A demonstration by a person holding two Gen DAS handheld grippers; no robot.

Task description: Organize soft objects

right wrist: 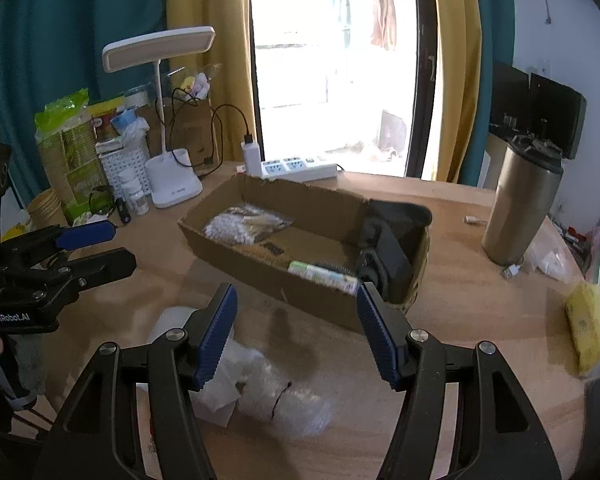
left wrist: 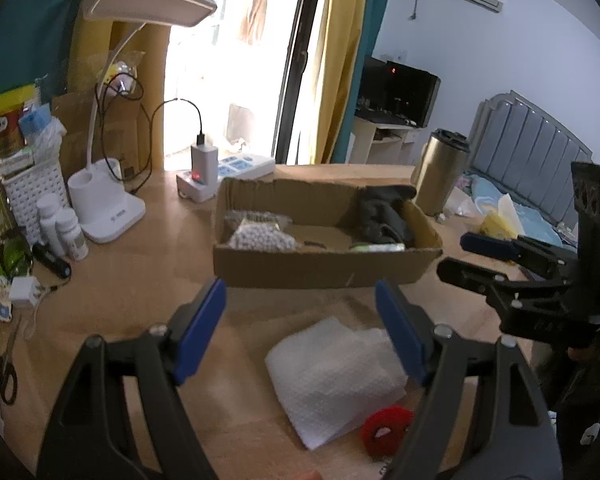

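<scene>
In the left wrist view my left gripper stands open over the wooden table, nothing between its blue pads. Just below it lie a white foam sheet and a red fuzzy ball. Behind sits an open cardboard box holding a bag of white beads, a black cloth item and a green-white tube. My right gripper is open and empty too, above crumpled bubble wrap, with the box ahead of it. Each gripper shows at the edge of the other's view.
A white desk lamp, a power strip with a charger, small white bottles and scissors crowd the left side. A steel tumbler and a yellow packet stand right of the box.
</scene>
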